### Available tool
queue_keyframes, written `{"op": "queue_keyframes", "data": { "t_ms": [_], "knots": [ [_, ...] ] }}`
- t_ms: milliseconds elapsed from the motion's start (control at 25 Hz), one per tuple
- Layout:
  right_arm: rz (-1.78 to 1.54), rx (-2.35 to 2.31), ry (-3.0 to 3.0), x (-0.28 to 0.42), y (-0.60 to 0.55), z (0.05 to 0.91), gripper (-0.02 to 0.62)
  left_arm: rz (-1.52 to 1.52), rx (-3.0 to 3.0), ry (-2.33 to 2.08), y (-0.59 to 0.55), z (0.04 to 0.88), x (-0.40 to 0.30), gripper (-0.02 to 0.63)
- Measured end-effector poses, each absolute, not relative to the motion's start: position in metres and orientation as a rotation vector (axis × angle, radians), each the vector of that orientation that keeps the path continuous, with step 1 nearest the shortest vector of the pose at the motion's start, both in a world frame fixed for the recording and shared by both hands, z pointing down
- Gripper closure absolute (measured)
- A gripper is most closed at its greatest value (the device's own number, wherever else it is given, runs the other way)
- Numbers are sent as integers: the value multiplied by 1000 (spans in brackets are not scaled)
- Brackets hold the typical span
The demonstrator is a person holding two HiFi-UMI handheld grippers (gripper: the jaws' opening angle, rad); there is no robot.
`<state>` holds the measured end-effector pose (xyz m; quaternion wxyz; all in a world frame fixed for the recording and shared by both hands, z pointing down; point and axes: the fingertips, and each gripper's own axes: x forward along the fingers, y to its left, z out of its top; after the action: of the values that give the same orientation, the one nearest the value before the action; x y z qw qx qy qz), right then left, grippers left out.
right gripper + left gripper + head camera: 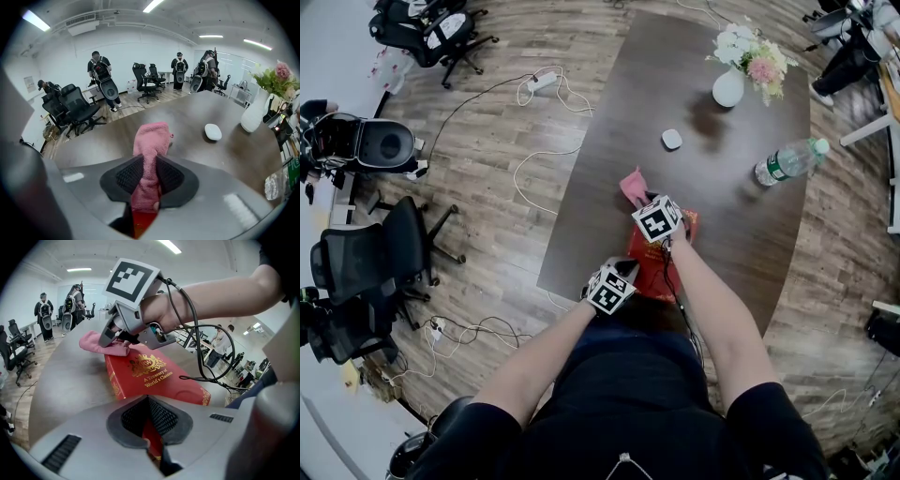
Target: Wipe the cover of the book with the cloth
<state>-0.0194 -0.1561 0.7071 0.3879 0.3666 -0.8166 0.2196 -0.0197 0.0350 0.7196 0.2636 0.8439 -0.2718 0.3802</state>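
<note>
I hold two grippers, and both are on one red book (651, 270) that lies flat on the bench (741, 234) with its gold-printed cover up. My left gripper (612, 286) is at the book's near edge. In the left gripper view its jaws are nearly closed, and a strip of the red cover is pinched between the pads (150, 423). My right gripper (659, 217) is at the book's far end. Its jaws are clamped on one pink cloth (151, 145), which runs up between the pads and out past the tips. A sliver of the book (140, 222) shows under them. From the left gripper view, the cloth (101, 342) is bunched under the right gripper (112, 336), resting on the book's (150, 376) far corner and spilling onto the bench beyond it. In the head view the cloth's (633, 185) loose end pokes out beyond the book.

Three other things share the bench, all apart from the book:
- One small white oval object (672, 139) lies beyond the cloth.
- One white vase of flowers (728, 87) stands farther off.
- One clear bottle (789, 161) with a green cap lies on its side, beyond the book and to its right.
</note>
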Motion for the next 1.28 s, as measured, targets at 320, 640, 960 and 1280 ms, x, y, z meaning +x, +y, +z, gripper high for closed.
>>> {"op": "queue_keyframes", "data": {
  "t_ms": [320,640,960,1280],
  "knots": [
    [569,948,-2073,-11,-153,706,500,1031,2281,-742,36,719,-20,611],
    [599,966,-2068,2,-148,707,502,1034,2282,-749,34,722,-21,611],
    [615,1003,-2039,25,-142,707,500,1026,2286,-751,34,721,-20,611],
    [665,1041,-2012,51,-131,707,500,1026,2285,-751,35,720,-20,611]
  ]
}}
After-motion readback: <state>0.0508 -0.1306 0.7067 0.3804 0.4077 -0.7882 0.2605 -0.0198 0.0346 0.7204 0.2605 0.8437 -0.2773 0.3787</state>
